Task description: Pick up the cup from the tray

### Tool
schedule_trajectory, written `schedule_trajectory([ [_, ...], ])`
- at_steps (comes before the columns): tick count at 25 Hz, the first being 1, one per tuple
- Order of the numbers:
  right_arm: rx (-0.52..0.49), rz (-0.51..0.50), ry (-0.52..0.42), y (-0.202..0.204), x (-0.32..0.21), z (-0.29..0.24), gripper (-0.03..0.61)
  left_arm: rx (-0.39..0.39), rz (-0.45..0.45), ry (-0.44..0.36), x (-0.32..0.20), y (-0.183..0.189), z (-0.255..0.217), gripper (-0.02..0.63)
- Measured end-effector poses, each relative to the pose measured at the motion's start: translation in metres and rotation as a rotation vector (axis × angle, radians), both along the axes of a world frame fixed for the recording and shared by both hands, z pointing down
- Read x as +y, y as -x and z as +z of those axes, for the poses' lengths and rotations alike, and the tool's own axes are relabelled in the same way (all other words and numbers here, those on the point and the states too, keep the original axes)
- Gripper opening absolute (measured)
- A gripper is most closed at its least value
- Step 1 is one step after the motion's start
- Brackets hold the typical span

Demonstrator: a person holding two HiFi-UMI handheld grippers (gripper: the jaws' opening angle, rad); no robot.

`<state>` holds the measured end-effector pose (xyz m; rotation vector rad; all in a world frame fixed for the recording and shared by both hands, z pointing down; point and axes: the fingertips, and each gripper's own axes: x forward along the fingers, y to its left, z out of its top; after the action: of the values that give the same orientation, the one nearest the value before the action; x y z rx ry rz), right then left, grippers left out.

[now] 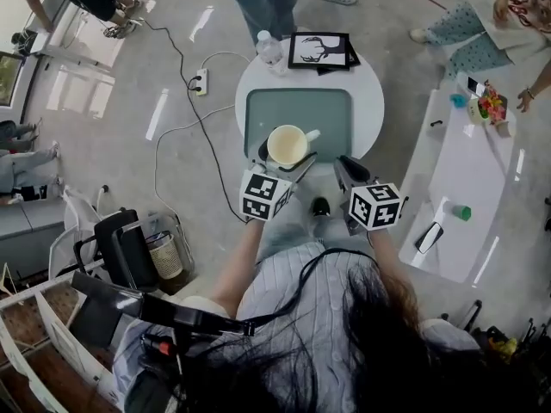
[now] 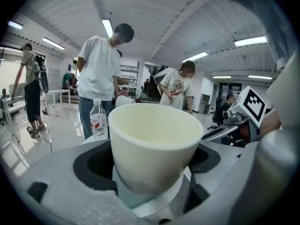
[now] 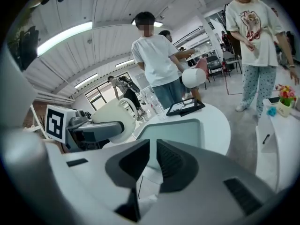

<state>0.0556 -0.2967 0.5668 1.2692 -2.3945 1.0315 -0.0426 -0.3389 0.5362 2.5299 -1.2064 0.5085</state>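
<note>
A cream cup (image 1: 287, 144) with a handle on its right side sits between the jaws of my left gripper (image 1: 286, 157), which is shut on its lower body. It hangs over the near edge of the grey-green tray (image 1: 301, 106). The left gripper view looks up at the cup (image 2: 154, 139) filling the gap of that gripper (image 2: 150, 165), with tray and table edge below. My right gripper (image 1: 344, 163) hovers just right of the tray's near corner, shut and holding nothing. The right gripper view shows its own gripper (image 3: 153, 146) closed, the raised cup (image 3: 112, 112) at left, and the bare tray (image 3: 183, 128).
The tray lies on a round white table (image 1: 370, 101). A water bottle (image 1: 269, 50) and a black framed picture (image 1: 320, 50) stand at its far edge. A long white side table (image 1: 465, 188) is at the right. People stand beyond; a cable and power strip (image 1: 200, 82) lie left.
</note>
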Motion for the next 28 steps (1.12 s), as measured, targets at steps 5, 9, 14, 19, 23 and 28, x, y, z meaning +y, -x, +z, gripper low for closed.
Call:
schedule_trajectory([
  [5, -0.037, -0.010, -0.036, 0.006, 0.000, -0.012, 0.060, 0.002, -0.036, -0.020, 0.015, 0.006, -0.011, 0.460],
  [9, -0.056, -0.031, -0.050, 0.013, 0.009, -0.018, 0.060, -0.011, -0.048, -0.037, 0.027, 0.009, -0.019, 0.460],
  [14, -0.061, -0.048, -0.046, 0.017, 0.019, -0.017, 0.060, -0.013, -0.050, -0.044, 0.045, 0.010, -0.024, 0.460],
  [19, -0.057, -0.062, -0.041, 0.027, 0.024, -0.018, 0.060, -0.001, -0.065, -0.026, 0.060, 0.021, -0.024, 0.460],
  [23, -0.052, -0.071, -0.045, 0.038, 0.029, -0.021, 0.060, 0.002, -0.074, -0.024, 0.069, 0.032, -0.025, 0.460],
  [28, -0.044, -0.066, -0.061, 0.055, 0.047, -0.027, 0.060, 0.015, -0.064, -0.034, 0.092, 0.047, -0.031, 0.460],
])
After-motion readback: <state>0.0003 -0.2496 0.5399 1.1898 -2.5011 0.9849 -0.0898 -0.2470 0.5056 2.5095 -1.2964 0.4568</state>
